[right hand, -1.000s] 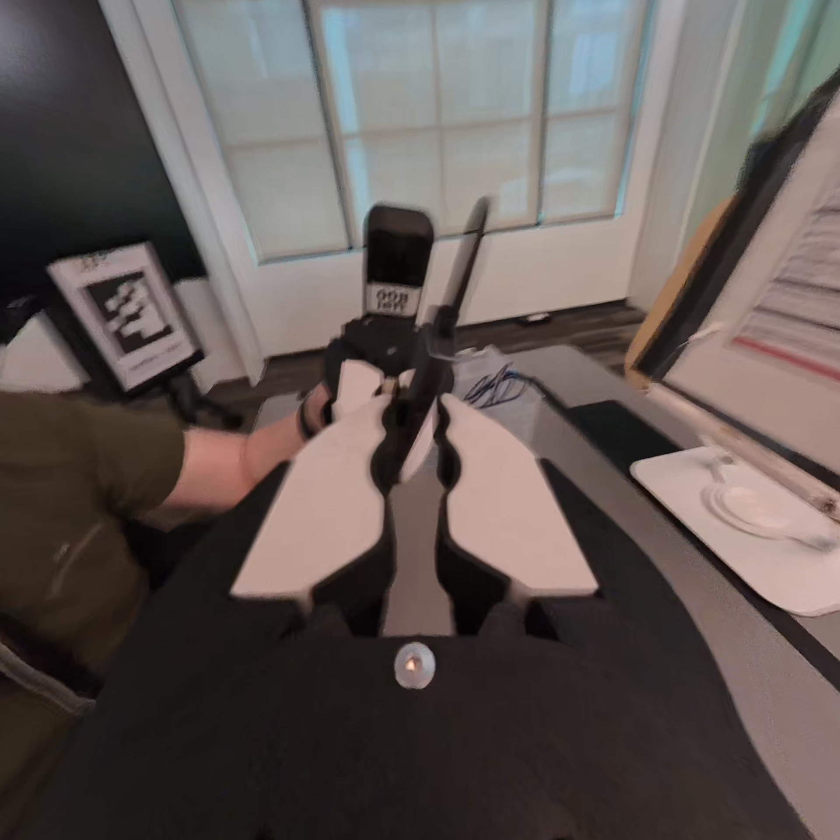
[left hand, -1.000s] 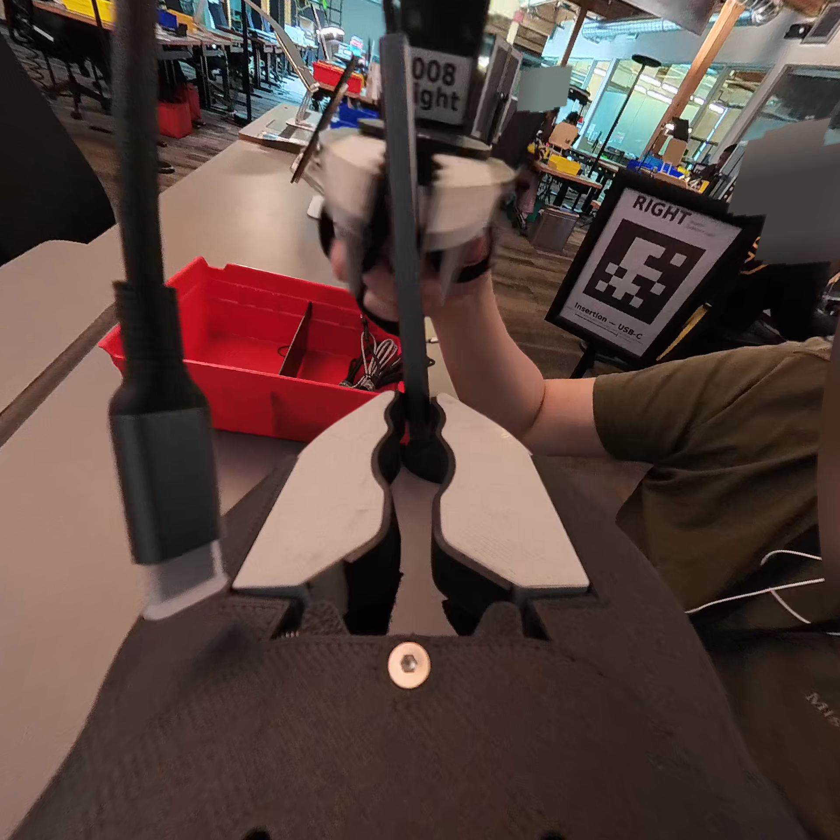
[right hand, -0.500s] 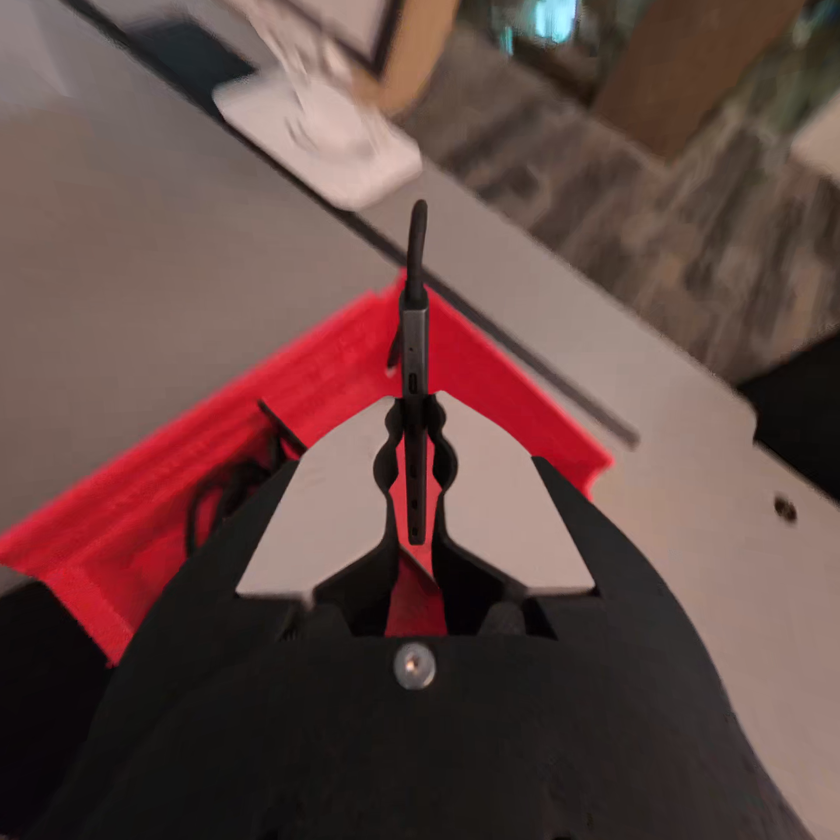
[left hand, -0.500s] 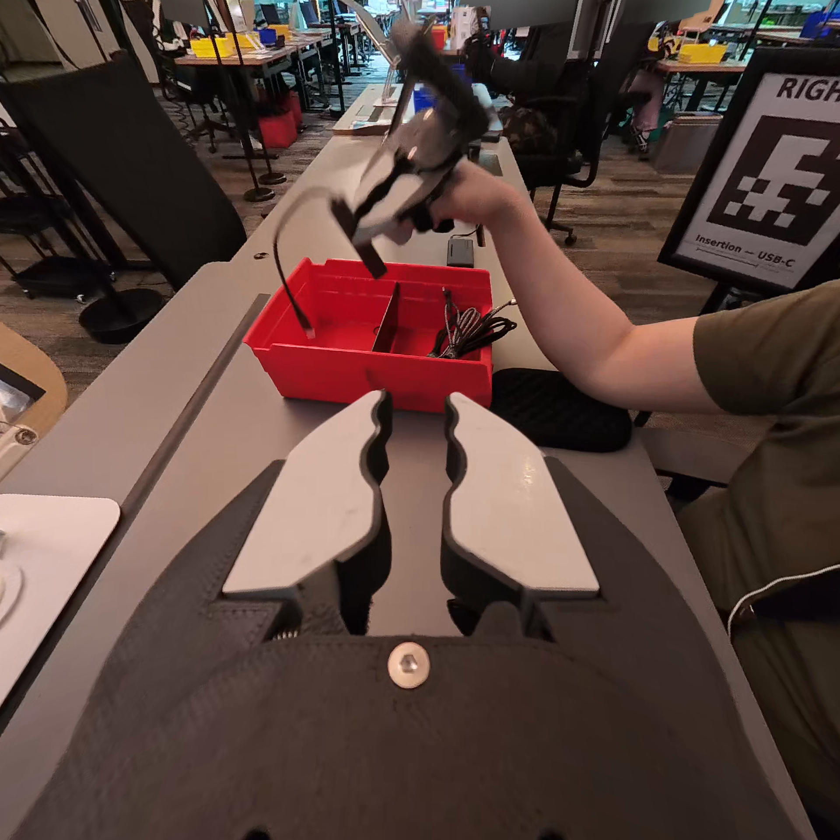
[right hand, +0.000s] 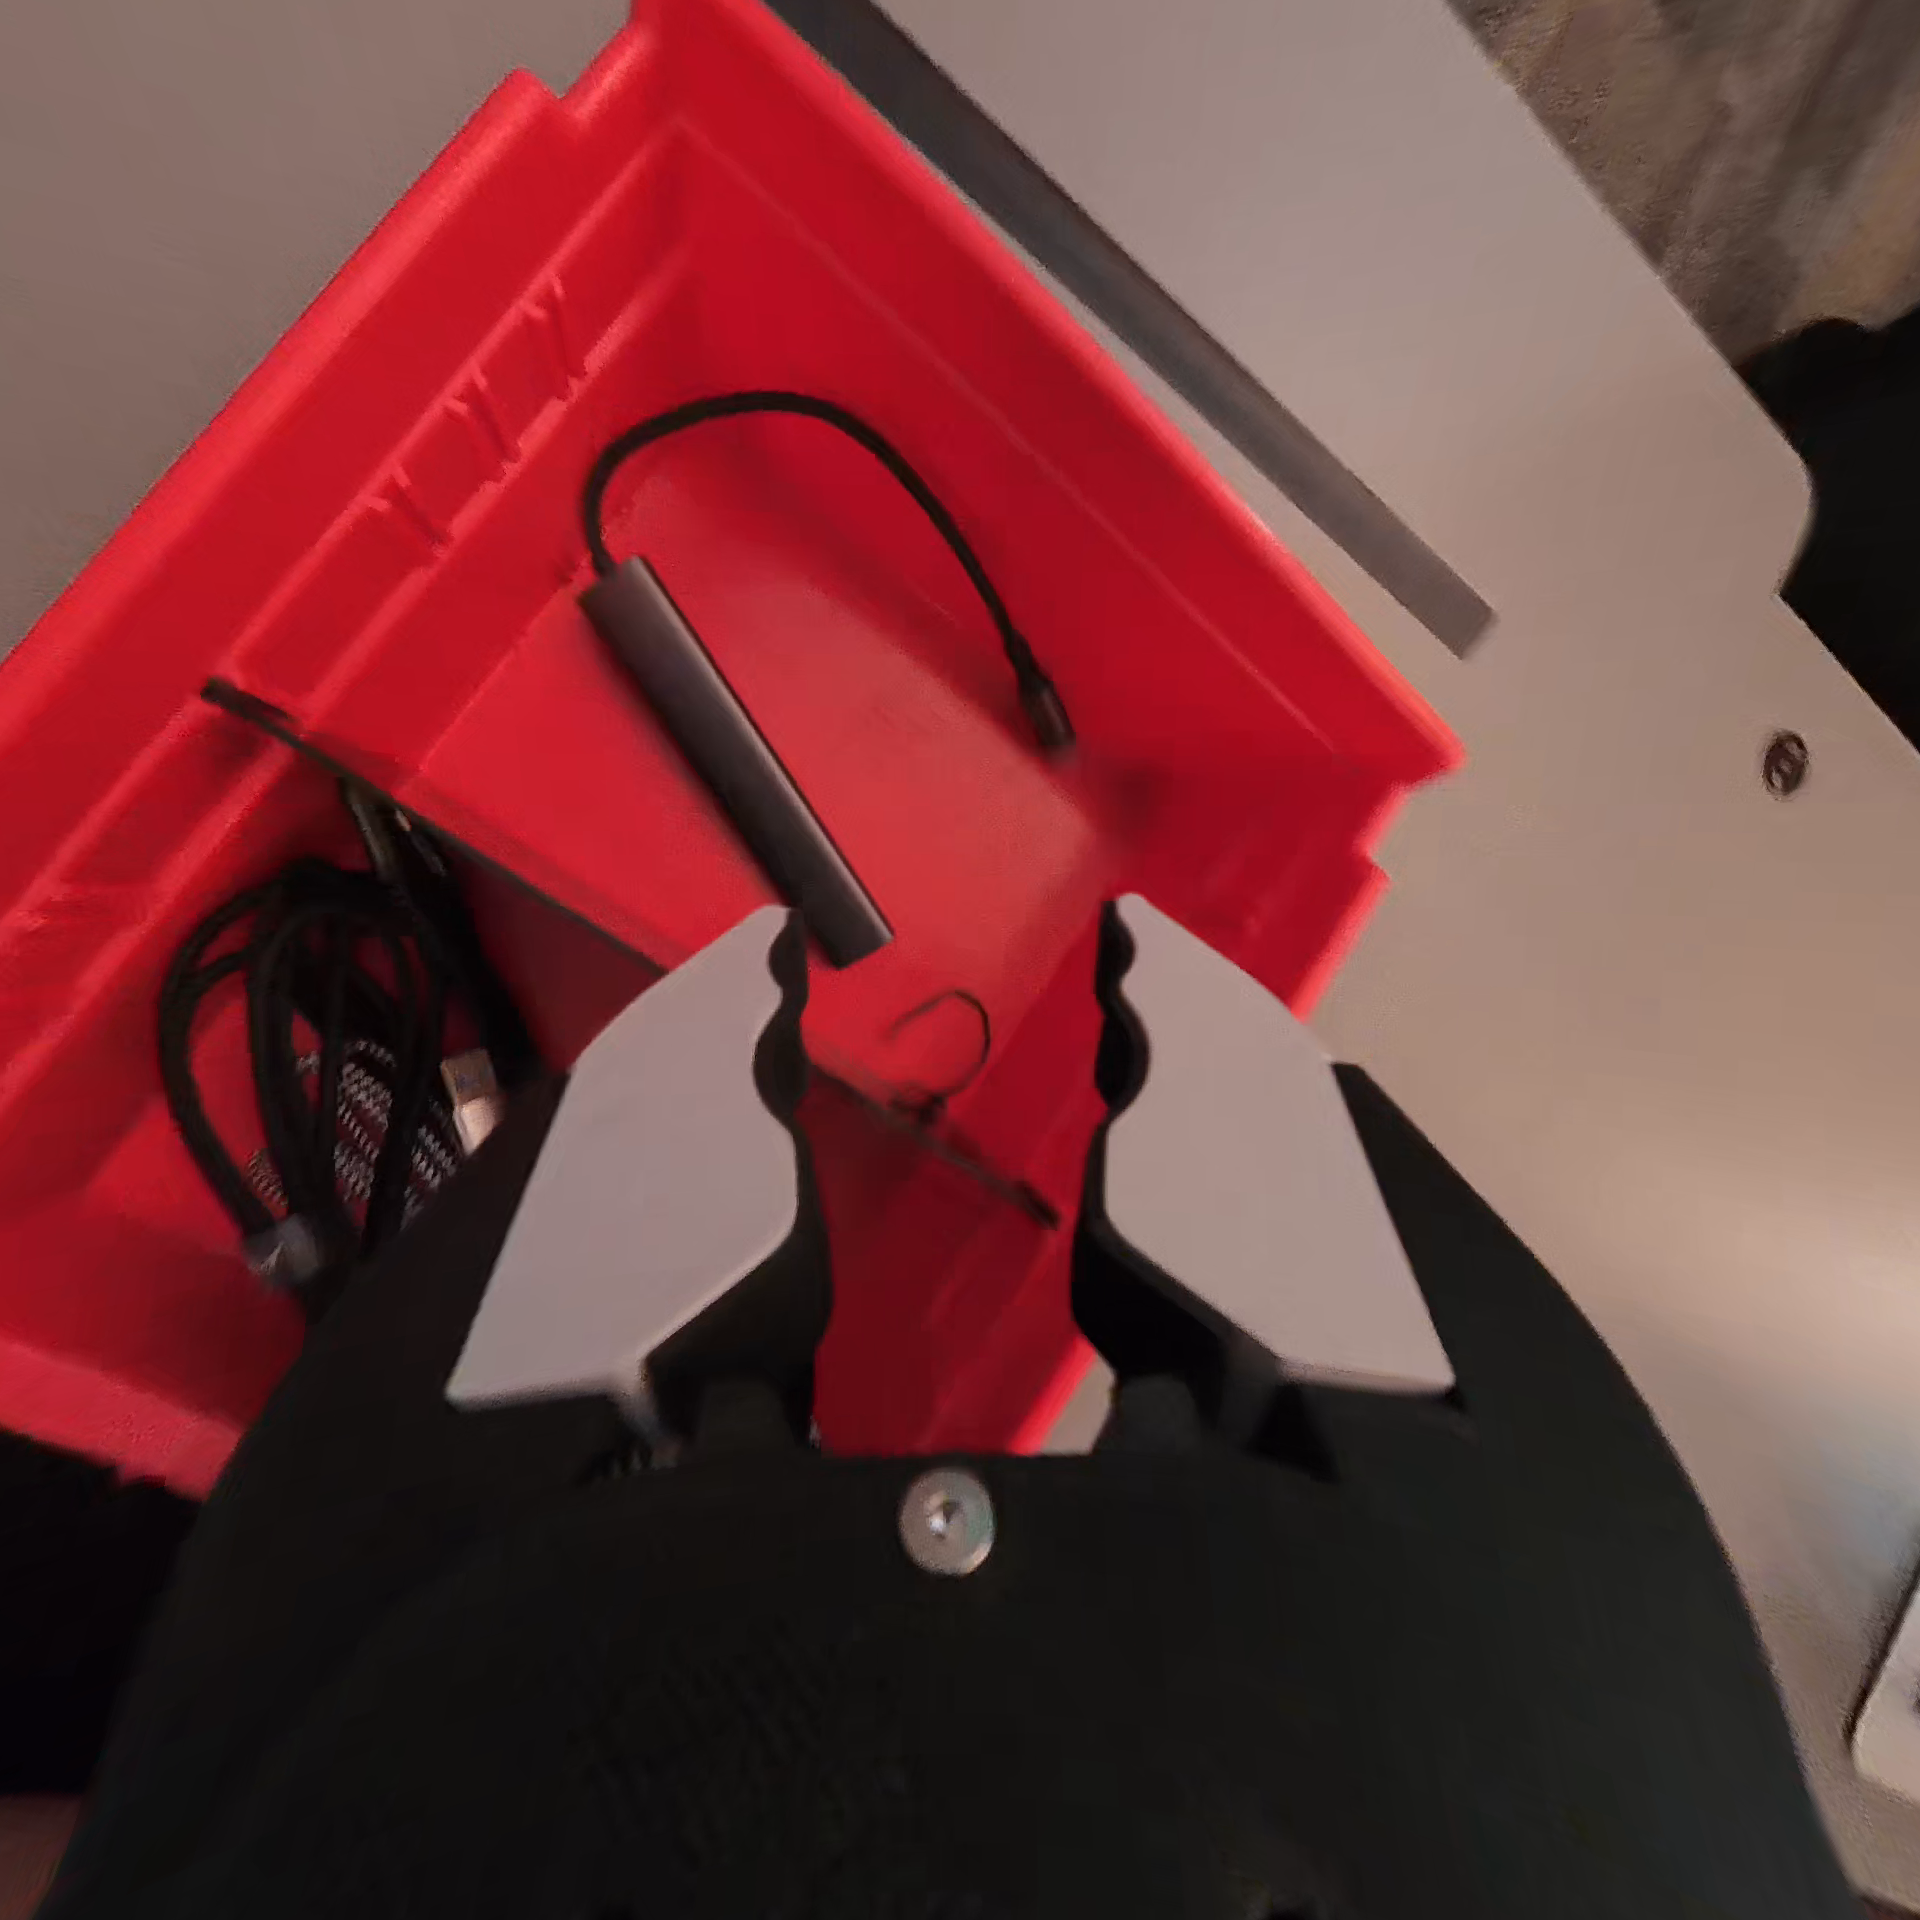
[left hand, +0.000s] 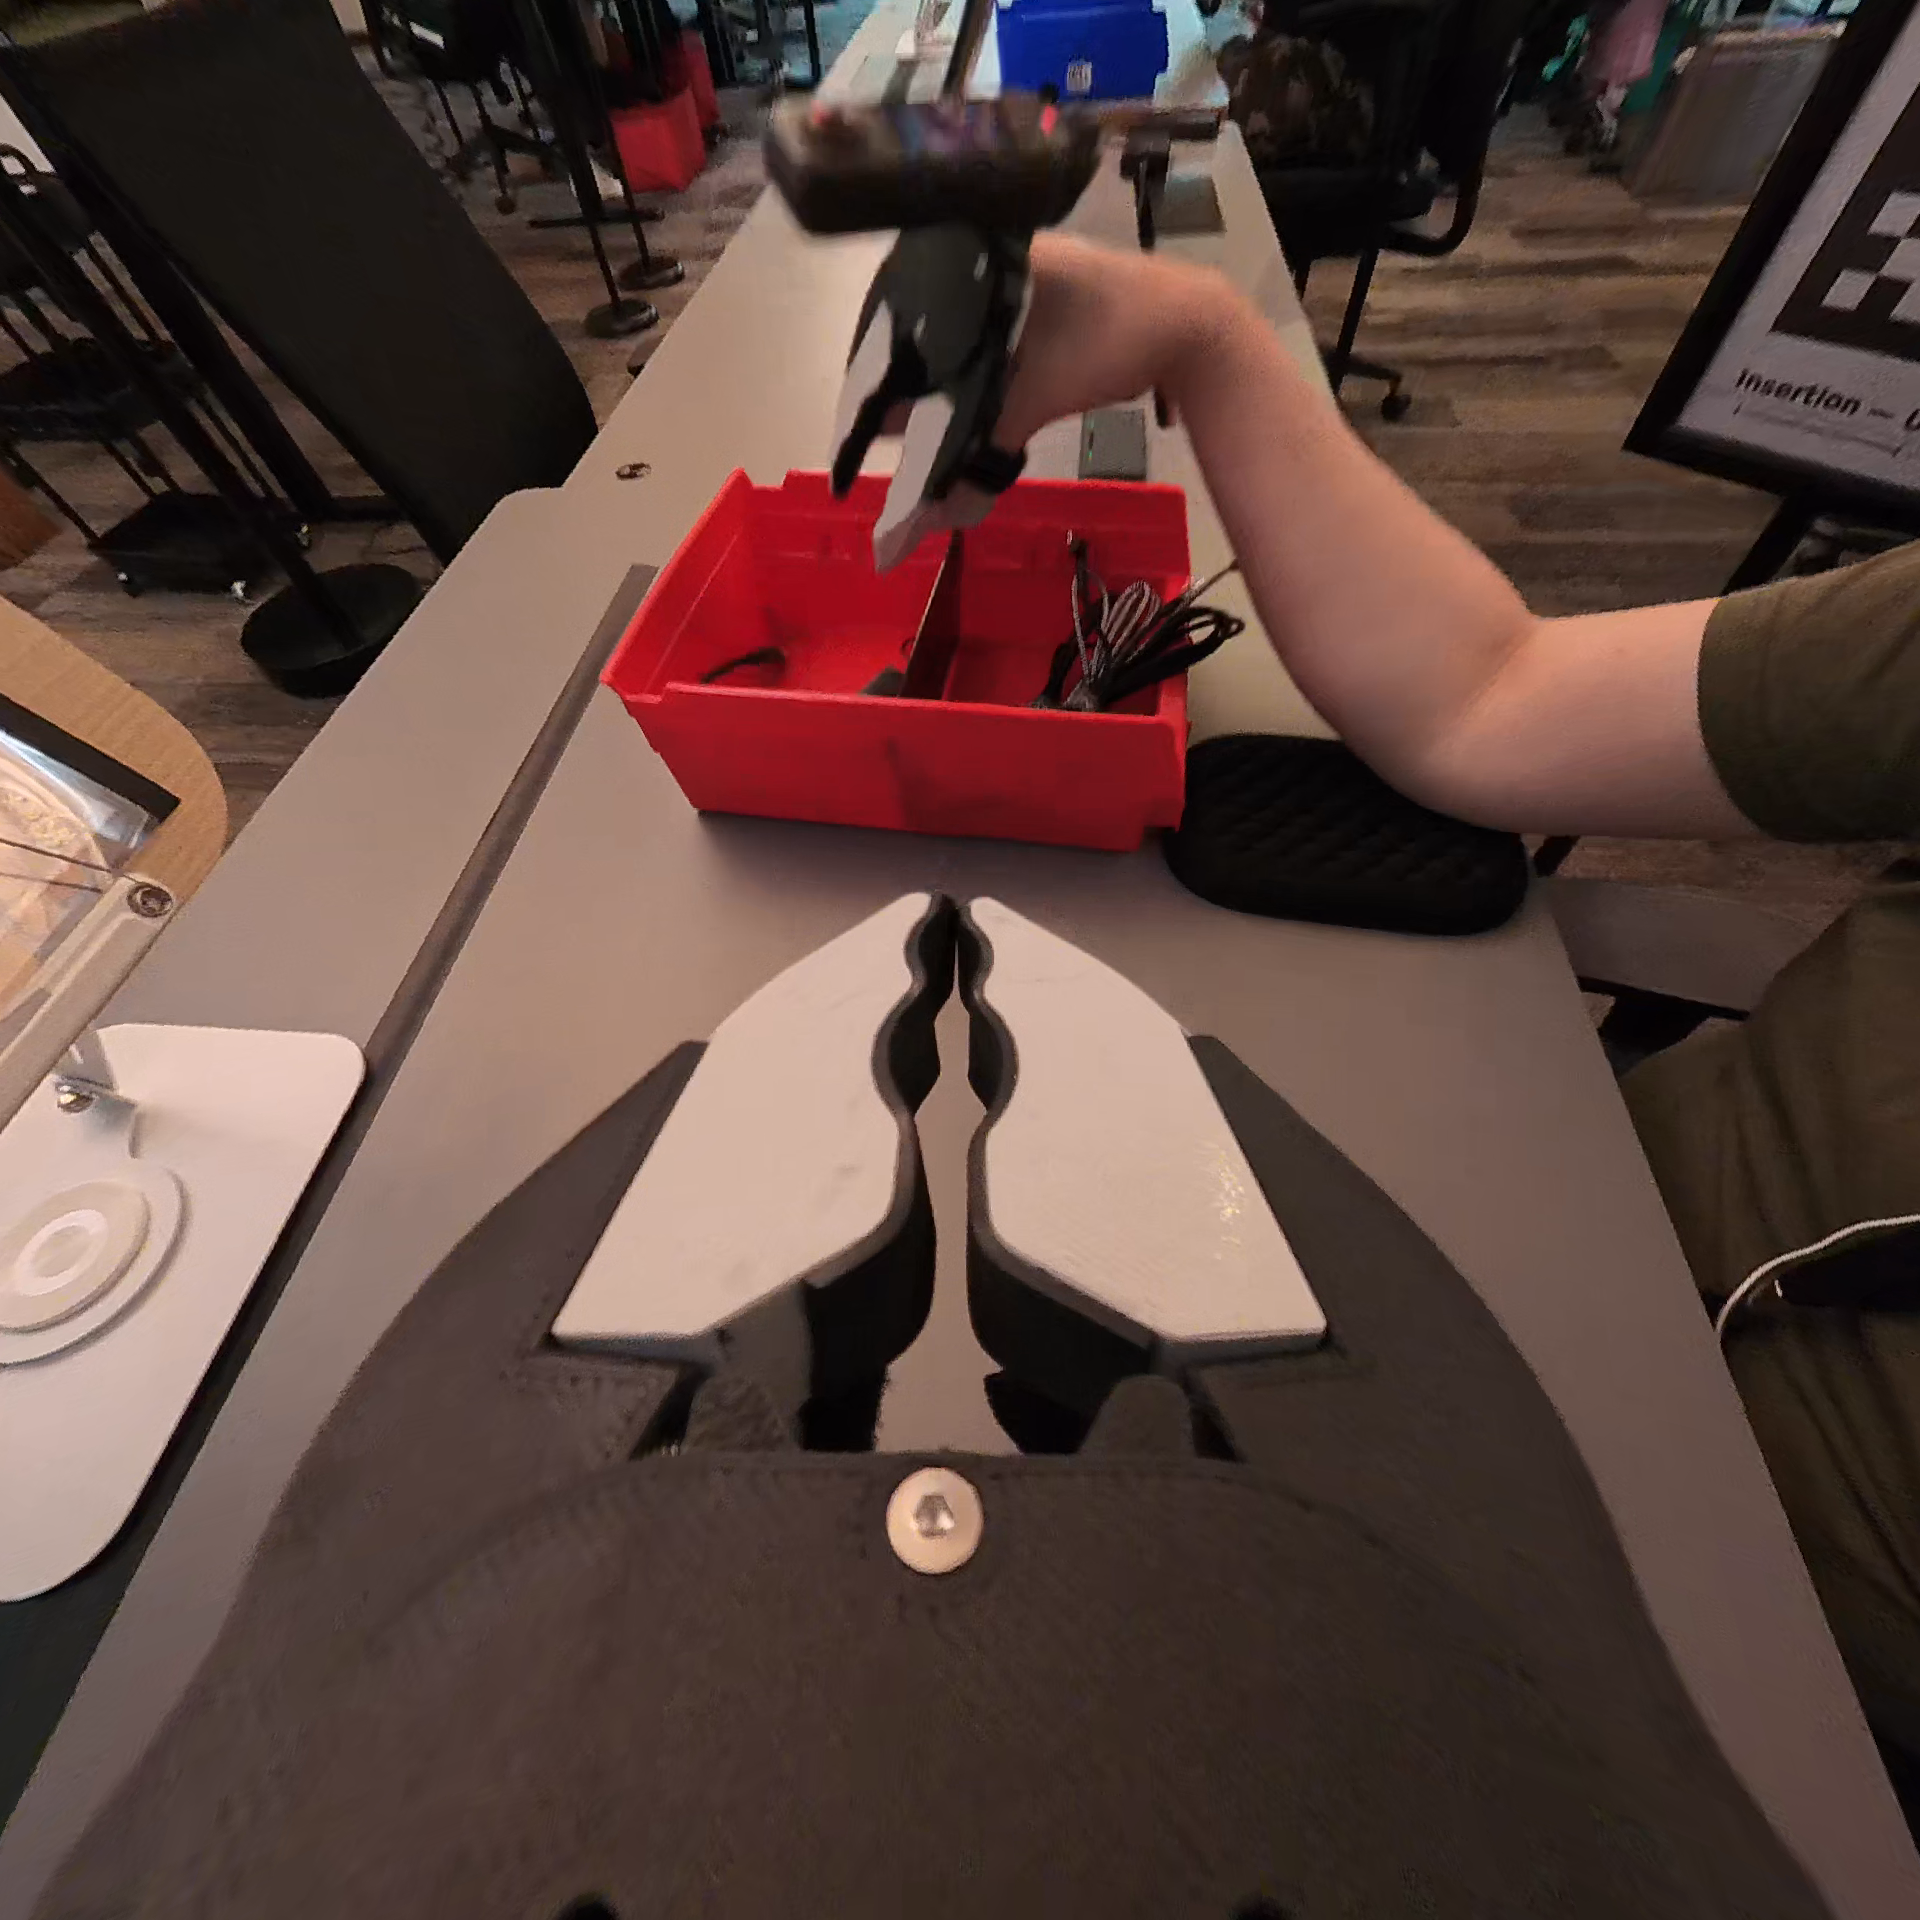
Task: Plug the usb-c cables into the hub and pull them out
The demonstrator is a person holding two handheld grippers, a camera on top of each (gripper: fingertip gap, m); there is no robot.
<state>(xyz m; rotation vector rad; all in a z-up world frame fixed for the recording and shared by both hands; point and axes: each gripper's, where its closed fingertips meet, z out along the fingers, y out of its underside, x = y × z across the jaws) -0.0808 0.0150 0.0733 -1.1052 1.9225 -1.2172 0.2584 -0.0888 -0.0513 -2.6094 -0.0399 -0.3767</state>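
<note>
The grey USB hub [right hand: 736, 771] with its short black tail cable lies in one compartment of the red bin [right hand: 1195, 582]. A bundle of black and braided USB-C cables [right hand: 312, 1049] lies in the other compartment, behind a divider. My right gripper [right hand: 951, 914] is open and empty, hovering above the bin and pointing down at the hub. In the left wrist view it [left hand: 883, 509] hangs over the red bin [left hand: 904, 758], with the cable bundle [left hand: 1122, 644] on the bin's right. My left gripper [left hand: 954, 909] is shut and empty over the grey table, short of the bin.
A black padded wrist rest [left hand: 1340, 842] lies right of the bin under the person's forearm [left hand: 1351, 603]. A white stand base [left hand: 156, 1247] sits at the table's left edge. A framed marker sign [left hand: 1808, 260] stands at far right. A dark groove [left hand: 488, 873] runs along the table. The tips of one gripper are about 40 cm away from the tips of the other. The grey USB hub [right hand: 736, 771] lies some 10 cm from my right tips, 40 cm from my left tips.
My right gripper carried the hub over the red bin, opened and let it go; the hub now lies in the bin. My left gripper released the cable, pulled back and shut.
</note>
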